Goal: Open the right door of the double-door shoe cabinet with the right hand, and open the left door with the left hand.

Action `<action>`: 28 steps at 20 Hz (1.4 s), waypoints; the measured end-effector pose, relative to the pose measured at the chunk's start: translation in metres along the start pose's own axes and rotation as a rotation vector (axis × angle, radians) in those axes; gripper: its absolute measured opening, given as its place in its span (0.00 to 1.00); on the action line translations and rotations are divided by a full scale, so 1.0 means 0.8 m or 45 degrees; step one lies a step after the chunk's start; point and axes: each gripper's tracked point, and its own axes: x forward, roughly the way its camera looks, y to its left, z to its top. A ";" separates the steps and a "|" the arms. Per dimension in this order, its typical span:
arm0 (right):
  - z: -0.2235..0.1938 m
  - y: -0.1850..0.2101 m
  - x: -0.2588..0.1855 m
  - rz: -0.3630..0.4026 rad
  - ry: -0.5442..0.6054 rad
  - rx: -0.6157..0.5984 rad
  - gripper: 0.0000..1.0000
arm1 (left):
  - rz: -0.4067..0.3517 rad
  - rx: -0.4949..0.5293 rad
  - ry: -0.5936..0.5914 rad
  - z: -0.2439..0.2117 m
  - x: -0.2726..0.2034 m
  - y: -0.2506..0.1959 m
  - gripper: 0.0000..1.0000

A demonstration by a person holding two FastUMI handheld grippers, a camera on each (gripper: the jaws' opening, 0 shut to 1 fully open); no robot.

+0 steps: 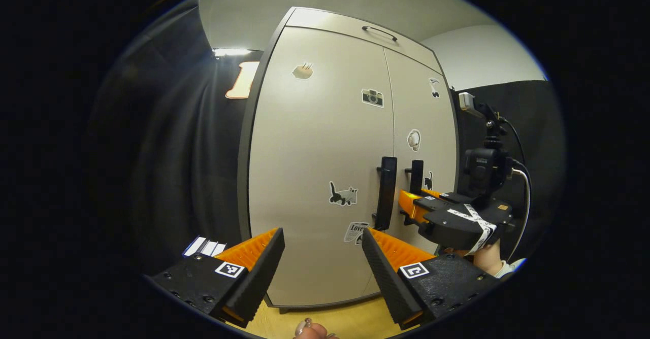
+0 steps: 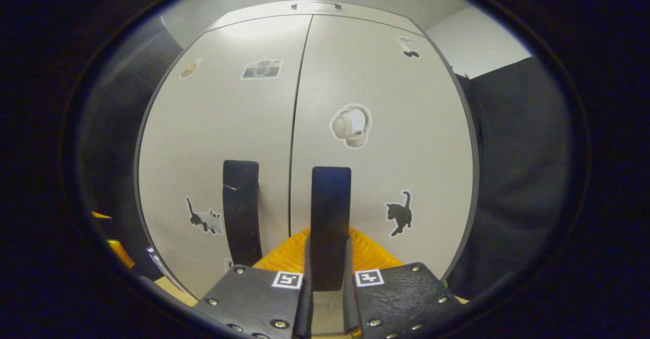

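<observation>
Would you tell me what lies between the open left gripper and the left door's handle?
Nothing: in the left gripper view, the left gripper faces the left handle across bare door surface and stickers.

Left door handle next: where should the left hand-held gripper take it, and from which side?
Grip the left door handle around its vertical bar, near mid-height, coming straight at the door front with the fingers either side. It is an upright bar standing off the closed left door, leaving room behind. The left hand-held gripper is open; the right hand-held gripper has closed on the right door handle.
</observation>
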 end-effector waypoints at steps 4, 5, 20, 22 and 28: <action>0.000 0.000 0.000 0.020 0.010 -0.007 0.24 | 0.017 -0.013 -0.002 0.000 -0.002 0.009 0.95; 0.000 0.000 -0.001 0.024 0.010 -0.013 0.23 | 0.019 -0.013 0.002 -0.001 -0.003 0.009 0.95; 0.008 -0.010 -0.030 0.211 0.026 -0.011 0.23 | -0.022 0.060 0.015 0.005 -0.023 -0.049 0.95; 0.009 -0.013 -0.036 0.247 0.027 -0.001 0.23 | -0.011 0.063 0.005 0.009 -0.030 -0.065 0.95; 0.014 -0.025 -0.056 0.361 0.034 0.014 0.23 | 0.038 0.074 0.008 0.010 -0.056 -0.123 0.95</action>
